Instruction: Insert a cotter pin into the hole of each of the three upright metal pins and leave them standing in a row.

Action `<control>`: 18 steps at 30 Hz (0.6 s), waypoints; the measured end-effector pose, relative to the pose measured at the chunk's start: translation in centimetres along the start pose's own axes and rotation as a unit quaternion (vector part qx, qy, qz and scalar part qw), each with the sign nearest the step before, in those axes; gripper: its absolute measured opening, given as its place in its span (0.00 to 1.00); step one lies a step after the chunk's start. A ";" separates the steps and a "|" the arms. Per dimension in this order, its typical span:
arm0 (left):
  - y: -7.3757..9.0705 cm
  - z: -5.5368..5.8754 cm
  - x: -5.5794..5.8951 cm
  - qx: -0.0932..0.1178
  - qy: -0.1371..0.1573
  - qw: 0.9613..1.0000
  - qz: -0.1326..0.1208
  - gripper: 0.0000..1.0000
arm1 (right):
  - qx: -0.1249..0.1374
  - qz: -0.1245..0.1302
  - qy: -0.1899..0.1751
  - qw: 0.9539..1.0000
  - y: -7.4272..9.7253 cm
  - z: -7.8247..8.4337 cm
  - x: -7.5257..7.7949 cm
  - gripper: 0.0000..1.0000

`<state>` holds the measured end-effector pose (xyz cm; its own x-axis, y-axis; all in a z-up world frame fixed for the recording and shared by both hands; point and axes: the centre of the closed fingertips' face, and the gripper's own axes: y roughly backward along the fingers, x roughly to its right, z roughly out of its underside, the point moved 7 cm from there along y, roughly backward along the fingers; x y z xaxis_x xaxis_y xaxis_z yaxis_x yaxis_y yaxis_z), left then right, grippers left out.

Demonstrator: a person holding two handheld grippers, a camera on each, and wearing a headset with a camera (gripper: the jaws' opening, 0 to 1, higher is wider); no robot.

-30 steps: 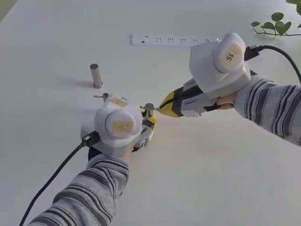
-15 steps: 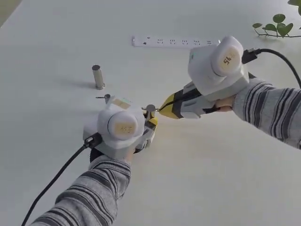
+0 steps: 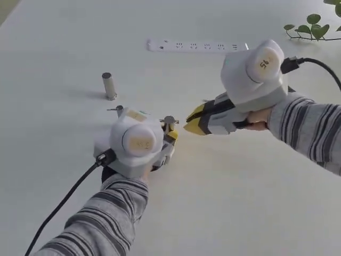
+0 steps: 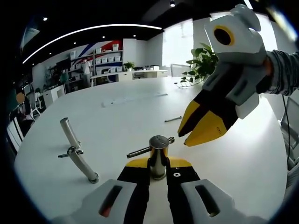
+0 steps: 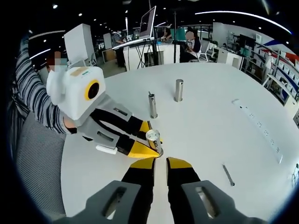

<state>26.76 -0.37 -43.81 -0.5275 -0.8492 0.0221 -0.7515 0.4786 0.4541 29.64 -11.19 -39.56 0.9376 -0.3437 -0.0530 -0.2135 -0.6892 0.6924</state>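
The left gripper (image 4: 158, 165) is clamped on the lower body of 1 metal pin (image 4: 158, 153), which stands upright on the table (image 3: 240, 186). A cotter pin (image 4: 142, 150) sits through the hole just under its head.

The right gripper (image 3: 193, 120) is narrowly parted and holds nothing. Its tips are near the held pin's head but apart from it.

**Handling**
- Treat each metal pin as stiff, smooth steel. It is probably dense for its size and tall on a narrow base, so it tips easily. Grip it low on the body and leave the cross hole exposed.
- Treat the cotter pin as thin, light wire that bends or slips readily. Grip it near the looped end.

**Other parts**
- A 2nd pin (image 3: 119, 110) already carries a cotter pin.
- A 3rd pin (image 3: 108, 86) looks bare.
- 1 loose cotter pin (image 5: 228, 175) lies on the table, well apart from the pins.

**Change from 0.5 s ago**
- The right gripper's tips were at the cotter pin's end and have now backed off.
- The left gripper's grasp is unchanged.
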 end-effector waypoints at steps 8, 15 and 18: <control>-0.3 -0.6 -1.0 0.005 0.015 1.000 -0.002 0.09 | 0.019 0.000 -0.065 0.998 0.5 1.0 0.2 0.05; -0.9 -1.0 -2.0 0.005 0.015 1.000 -0.005 0.09 | 0.028 0.008 -0.086 0.996 0.7 1.3 0.5 0.06; -1.1 -1.1 -2.2 0.008 0.017 1.000 -0.004 0.09 | 0.028 0.010 -0.088 0.996 0.6 1.3 0.4 0.07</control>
<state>29.18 0.68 -43.39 -0.5071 -0.8605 0.0489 -0.7622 0.4742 0.4407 29.55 -12.59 -40.12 0.8714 -0.4605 -0.1690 -0.2506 -0.7141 0.6537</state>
